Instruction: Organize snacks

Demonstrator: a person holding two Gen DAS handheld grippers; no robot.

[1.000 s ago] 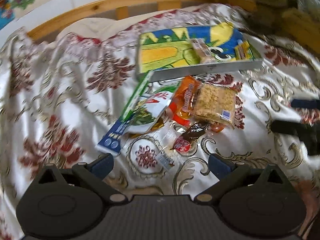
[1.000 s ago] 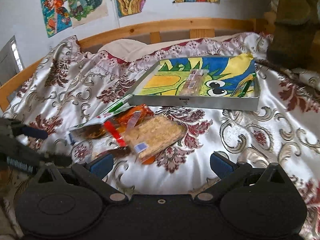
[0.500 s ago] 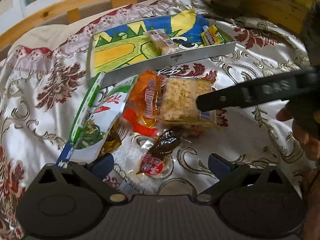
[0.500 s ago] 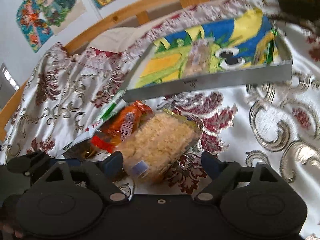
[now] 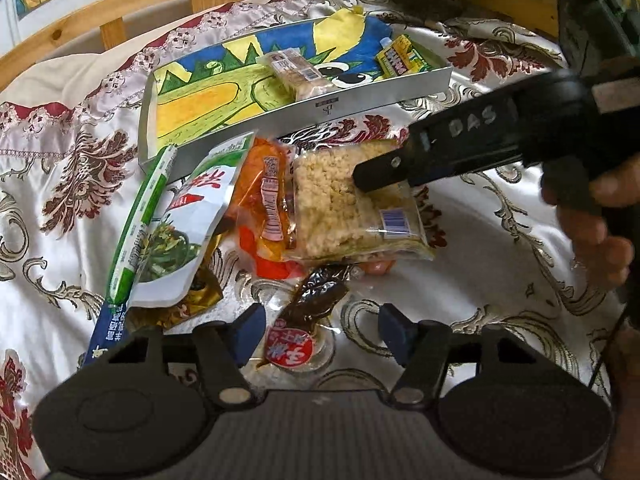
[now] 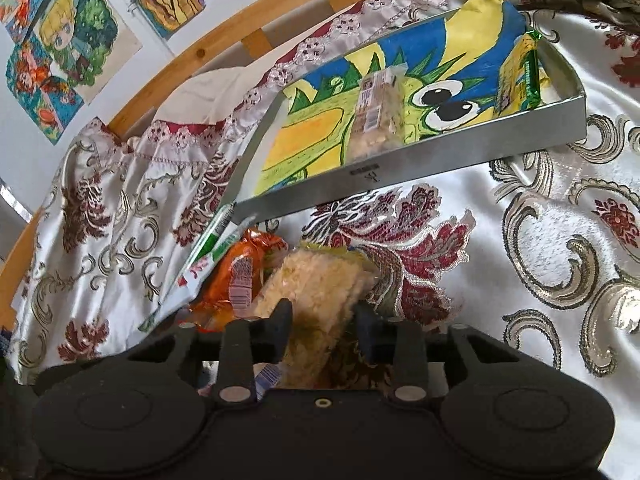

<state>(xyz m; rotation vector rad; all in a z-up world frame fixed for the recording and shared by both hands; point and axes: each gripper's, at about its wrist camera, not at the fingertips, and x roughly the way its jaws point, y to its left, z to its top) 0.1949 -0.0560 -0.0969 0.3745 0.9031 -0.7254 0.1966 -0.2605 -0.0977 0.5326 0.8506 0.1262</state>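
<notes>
A white satin bedspread [image 6: 560,208] with maroon and gold scrolls carries a metal tray [image 6: 440,160] and, in front of it, a heap of snacks. The right gripper [image 6: 324,320], jaws just narrowed, pinches the rice-crisp packet [image 6: 316,284]. The left gripper [image 5: 320,330], also closing, brackets a dark red-labelled sachet [image 5: 308,312] without pressing it.

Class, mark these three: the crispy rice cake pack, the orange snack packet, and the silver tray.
crispy rice cake pack [image 5: 340,208], left wrist view, middle of its top face
orange snack packet [image 5: 264,200], left wrist view, its label strip
silver tray [image 6: 440,152], right wrist view, front wall
</notes>
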